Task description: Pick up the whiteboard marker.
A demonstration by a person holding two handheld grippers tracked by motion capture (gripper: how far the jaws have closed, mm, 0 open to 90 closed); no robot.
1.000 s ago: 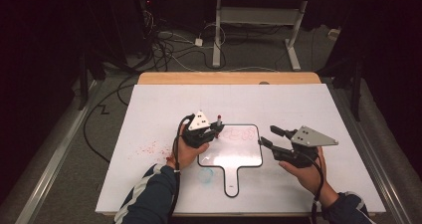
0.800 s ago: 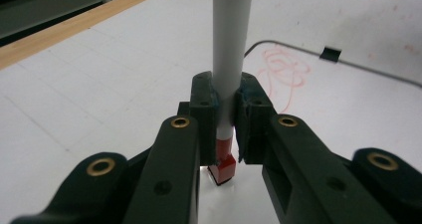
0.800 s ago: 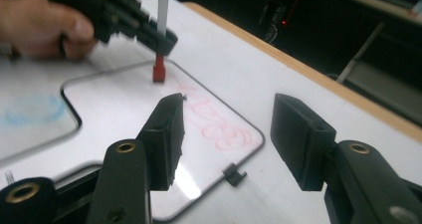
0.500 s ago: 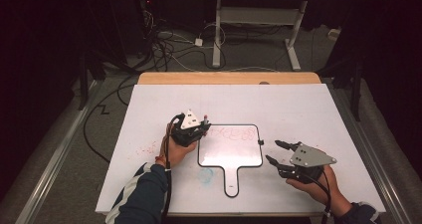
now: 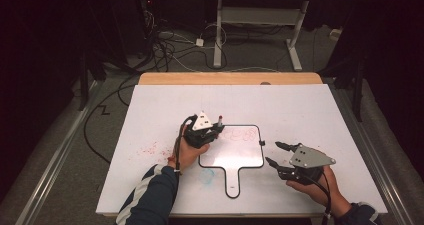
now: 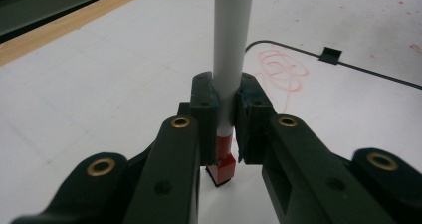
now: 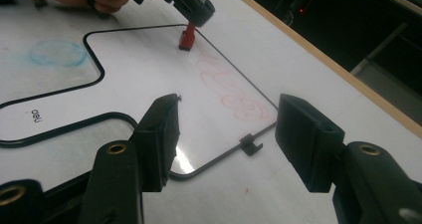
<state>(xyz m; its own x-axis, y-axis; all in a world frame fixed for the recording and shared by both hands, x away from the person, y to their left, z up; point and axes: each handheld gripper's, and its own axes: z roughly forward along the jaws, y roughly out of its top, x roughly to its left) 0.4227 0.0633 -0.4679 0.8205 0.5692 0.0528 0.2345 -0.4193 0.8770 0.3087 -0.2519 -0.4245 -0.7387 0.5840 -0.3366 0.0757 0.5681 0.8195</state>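
The bench (image 5: 165, 110) has a white top with a strip of pale wood along its far edge. Beyond it the room is dark. Tangled cables (image 5: 170, 45) lie on the grey floor (image 5: 65, 150), and the white legs of a second table (image 5: 295, 40) stand behind.
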